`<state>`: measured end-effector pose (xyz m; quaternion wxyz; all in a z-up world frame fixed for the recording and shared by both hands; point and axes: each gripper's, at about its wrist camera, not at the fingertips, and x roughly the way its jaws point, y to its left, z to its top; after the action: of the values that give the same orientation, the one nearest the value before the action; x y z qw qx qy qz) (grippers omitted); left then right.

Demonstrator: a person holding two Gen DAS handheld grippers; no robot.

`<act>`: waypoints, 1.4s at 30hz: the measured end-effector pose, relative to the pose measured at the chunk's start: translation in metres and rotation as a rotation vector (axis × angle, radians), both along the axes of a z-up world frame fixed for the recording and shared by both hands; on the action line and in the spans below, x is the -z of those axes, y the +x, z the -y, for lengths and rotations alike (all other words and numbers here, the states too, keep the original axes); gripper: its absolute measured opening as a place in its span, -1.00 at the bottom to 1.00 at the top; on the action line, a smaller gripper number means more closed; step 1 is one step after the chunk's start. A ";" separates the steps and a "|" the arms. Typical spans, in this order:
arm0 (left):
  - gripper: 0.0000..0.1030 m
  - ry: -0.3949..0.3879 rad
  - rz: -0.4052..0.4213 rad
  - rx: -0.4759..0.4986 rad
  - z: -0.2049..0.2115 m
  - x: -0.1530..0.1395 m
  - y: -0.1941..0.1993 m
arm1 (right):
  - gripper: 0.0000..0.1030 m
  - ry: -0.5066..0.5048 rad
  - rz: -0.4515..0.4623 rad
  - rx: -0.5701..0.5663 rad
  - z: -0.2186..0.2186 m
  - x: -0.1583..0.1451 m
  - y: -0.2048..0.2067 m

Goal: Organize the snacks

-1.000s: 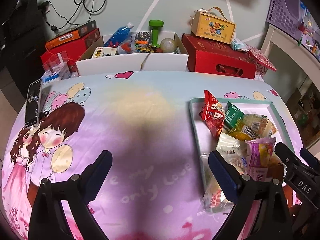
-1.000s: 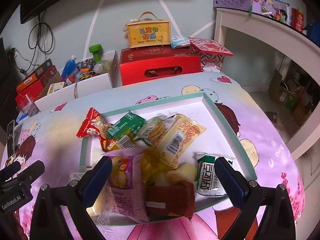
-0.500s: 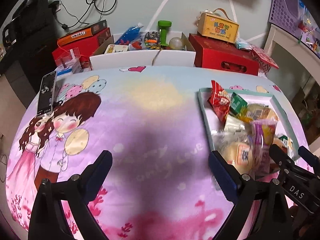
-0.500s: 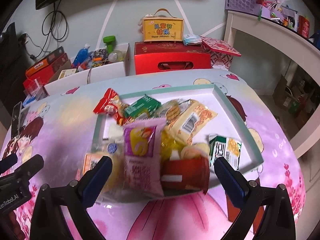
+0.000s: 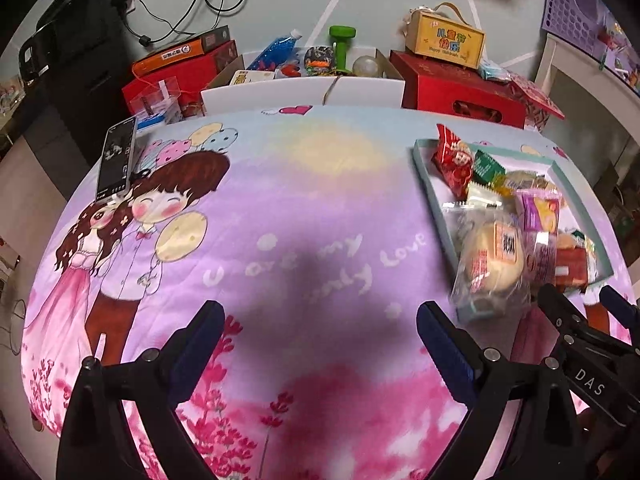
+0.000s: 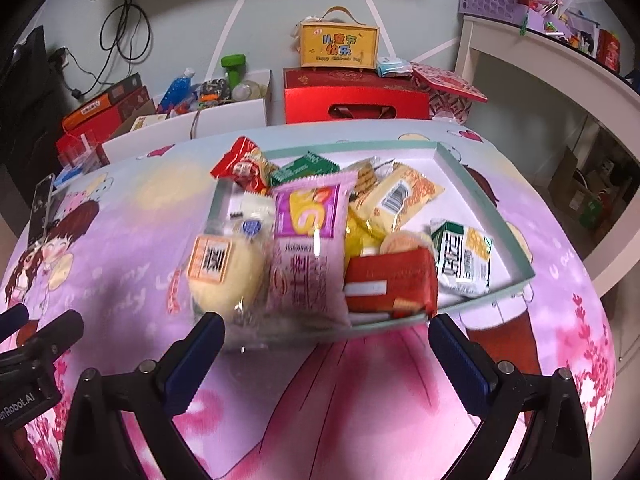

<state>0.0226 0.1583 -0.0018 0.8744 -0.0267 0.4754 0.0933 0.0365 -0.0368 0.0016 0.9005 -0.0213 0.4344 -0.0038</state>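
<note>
On the cartoon bedspread [image 6: 400, 392], snack tray [image 6: 486, 208] long axis running away, pink packet [image 6: 308, 248] lengthwise, both claws apart, empty.

The left gripper [image 5: 320, 332] is hanging at the bottom of its own view with its jaws spread wide and nothing between them, while the right gripper [image 6: 326, 344] is sitting likewise low in its frame, jaws wide apart and empty.

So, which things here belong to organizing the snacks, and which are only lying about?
Job:
snack packets
tray
left gripper
right gripper

Lying about:
phone
red box
yellow gift box
green dumbbell
</note>
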 end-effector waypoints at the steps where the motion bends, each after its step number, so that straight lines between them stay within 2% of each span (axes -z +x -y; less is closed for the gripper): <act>1: 0.88 0.002 -0.003 -0.001 0.000 0.001 -0.002 | 1.00 -0.001 -0.002 -0.001 0.000 0.001 -0.002; 11: 0.88 0.014 -0.026 0.003 0.000 0.006 -0.016 | 1.00 -0.040 -0.005 -0.030 -0.010 0.006 -0.016; 24: 0.88 -0.007 -0.083 -0.059 -0.017 0.017 -0.011 | 1.00 -0.038 -0.002 -0.030 -0.010 0.008 -0.012; 32: 0.88 0.003 -0.109 -0.056 -0.020 0.021 -0.008 | 1.00 -0.052 -0.009 -0.036 -0.012 0.011 -0.009; 42: 0.88 0.009 -0.111 -0.056 -0.020 0.021 -0.007 | 1.00 -0.067 -0.051 -0.038 -0.014 0.018 -0.006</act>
<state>0.0153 0.1786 -0.0226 0.8438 -0.0310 0.5219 0.1211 0.0309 -0.0232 -0.0162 0.8878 -0.0595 0.4563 -0.0007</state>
